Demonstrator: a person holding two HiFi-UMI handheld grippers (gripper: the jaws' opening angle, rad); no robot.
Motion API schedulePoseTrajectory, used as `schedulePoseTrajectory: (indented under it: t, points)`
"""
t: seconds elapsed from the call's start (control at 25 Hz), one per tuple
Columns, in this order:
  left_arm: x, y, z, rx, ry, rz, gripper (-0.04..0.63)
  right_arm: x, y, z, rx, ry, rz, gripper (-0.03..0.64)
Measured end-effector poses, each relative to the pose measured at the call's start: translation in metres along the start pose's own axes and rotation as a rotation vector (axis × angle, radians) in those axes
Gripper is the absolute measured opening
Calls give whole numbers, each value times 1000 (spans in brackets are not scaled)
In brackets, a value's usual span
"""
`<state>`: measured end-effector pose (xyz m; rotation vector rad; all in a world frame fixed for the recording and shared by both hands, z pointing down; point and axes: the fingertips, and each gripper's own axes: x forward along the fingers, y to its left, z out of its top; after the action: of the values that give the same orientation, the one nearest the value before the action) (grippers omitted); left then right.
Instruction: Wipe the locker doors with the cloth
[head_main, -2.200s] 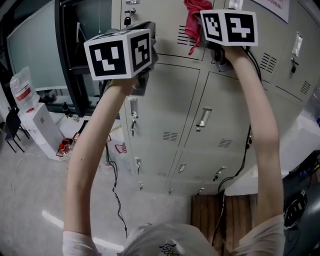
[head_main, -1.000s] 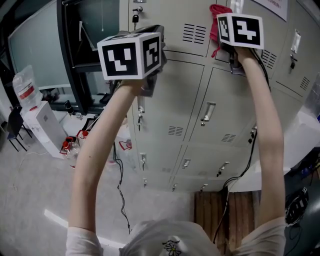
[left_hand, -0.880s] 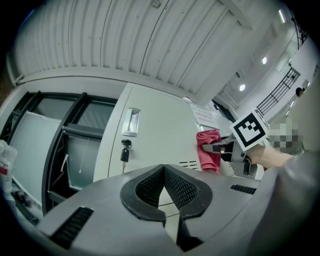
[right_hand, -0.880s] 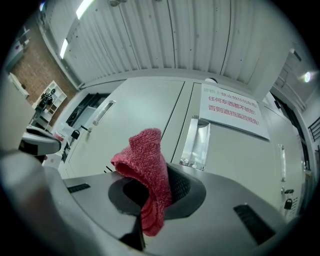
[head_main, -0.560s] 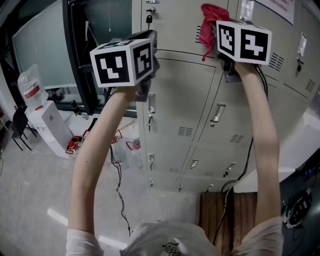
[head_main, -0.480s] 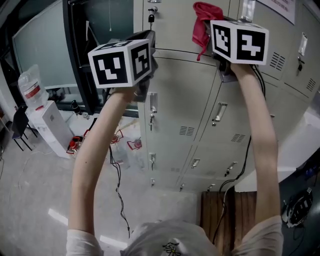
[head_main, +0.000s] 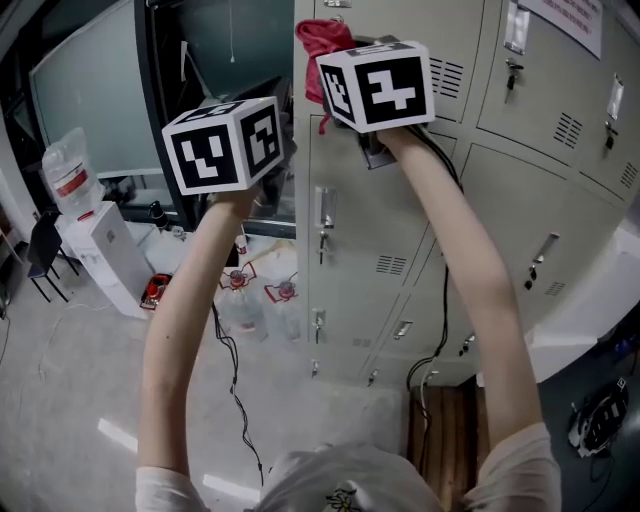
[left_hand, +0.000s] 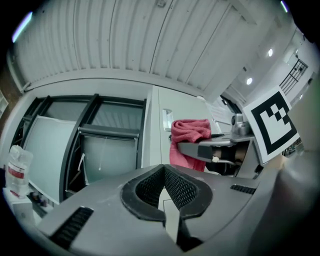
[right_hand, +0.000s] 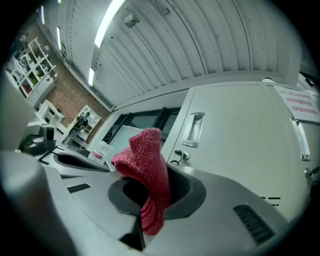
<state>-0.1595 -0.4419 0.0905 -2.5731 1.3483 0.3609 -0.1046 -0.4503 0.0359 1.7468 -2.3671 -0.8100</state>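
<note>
my right tongs (right_hand: 150, 200) are clamped on the red cloth (right_hand: 146, 165). my left tongs (left_hand: 165, 190) are together and hold nothing. in the last two seconds the cloth went leftward along the upper locker doors (head_main: 400, 190) and is now at the top of the leftmost column. i judge this row is nearly finished and the lower doors remain.

The right gripper (head_main: 343, 58) has swept the cloth (head_main: 322, 38) leftward; seemingly onto the end locker door (head_main: 465, 30).
</note>
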Motion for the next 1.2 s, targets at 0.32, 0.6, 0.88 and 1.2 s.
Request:
schedulePoseTrajectory:
  t: [0.32, 0.6, 0.88, 1.2]
  points:
    - [-9, 28, -13, -23, 13, 27, 16, 47, 5, -19, -60, 42, -125, 31]
    - [-5, 41, -19, -34, 18, 33, 16, 54, -2, -30, -66, 70, -155, 31]
    - [3, 31, -24, -42, 23, 16, 16, 43, -21, -36, -49, 73, -200, 32]
    - [18, -3, -24, -46, 21, -31, 17, 11, -63, -40, -75, 61, -240, 31]
